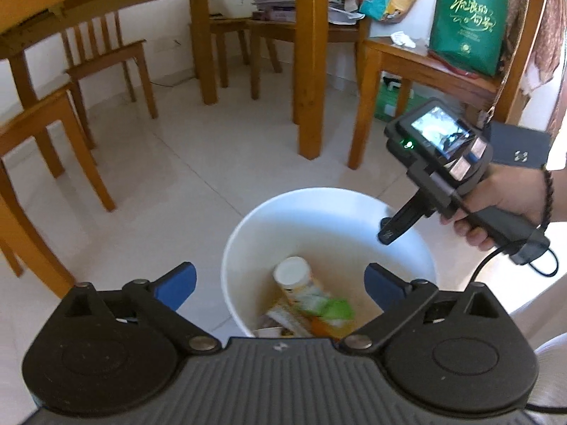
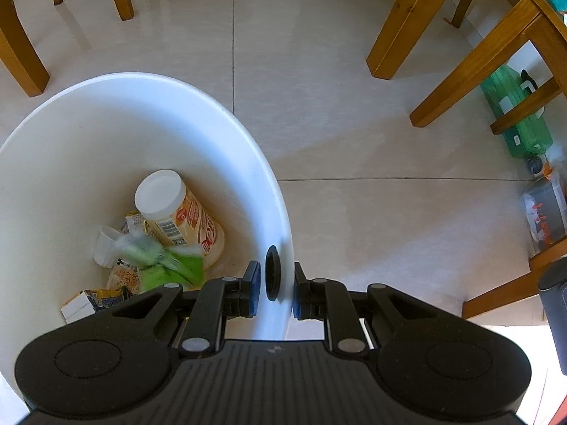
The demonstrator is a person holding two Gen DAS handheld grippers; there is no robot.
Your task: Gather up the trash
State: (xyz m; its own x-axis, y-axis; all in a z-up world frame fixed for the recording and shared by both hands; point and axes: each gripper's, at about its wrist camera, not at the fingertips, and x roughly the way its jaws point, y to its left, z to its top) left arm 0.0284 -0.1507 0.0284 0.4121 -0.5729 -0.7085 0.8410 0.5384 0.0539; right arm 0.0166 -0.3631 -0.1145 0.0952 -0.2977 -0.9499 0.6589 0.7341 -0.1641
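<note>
Tiled floor (image 2: 354, 106): trash (image 2: 170, 233) lies in the bin (image 2: 248, 163) below wide-open empty left tongs (image 1: 280, 285); right tongs (image 2: 275, 288) grip the bin's rim.

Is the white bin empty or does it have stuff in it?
Not empty: the white bin holds a tipped snack canister, a green wrapper and small cartons at its bottom.

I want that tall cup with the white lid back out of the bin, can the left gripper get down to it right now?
Probably yes: the left gripper is open above the white bin, and the lidded cup lies on top, uncovered.
</note>
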